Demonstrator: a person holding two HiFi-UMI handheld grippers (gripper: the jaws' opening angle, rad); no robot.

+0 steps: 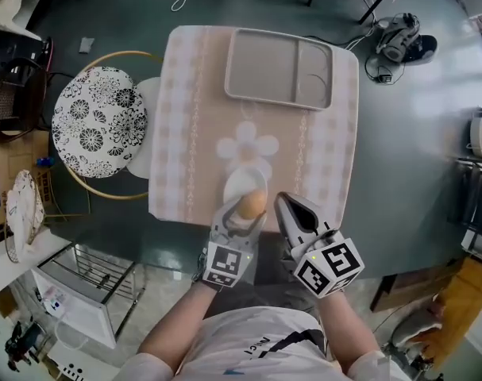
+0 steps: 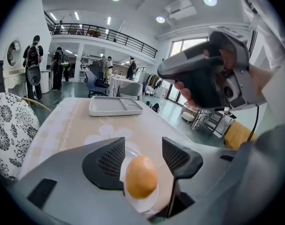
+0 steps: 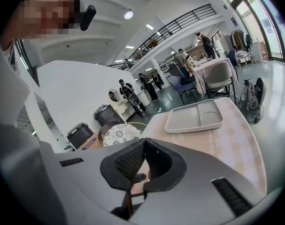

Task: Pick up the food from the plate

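Our left tongs stand wide, one pad on each side of the brown egg-shaped piece of food without pressing it. The food sits on the small round white plate near the front edge of the cloth-covered counter. We judge that this spread is set for closing. Our right tongs are closed on nothing and held aside. The grey divided plastic tray stands well apart, with bare cloth between.
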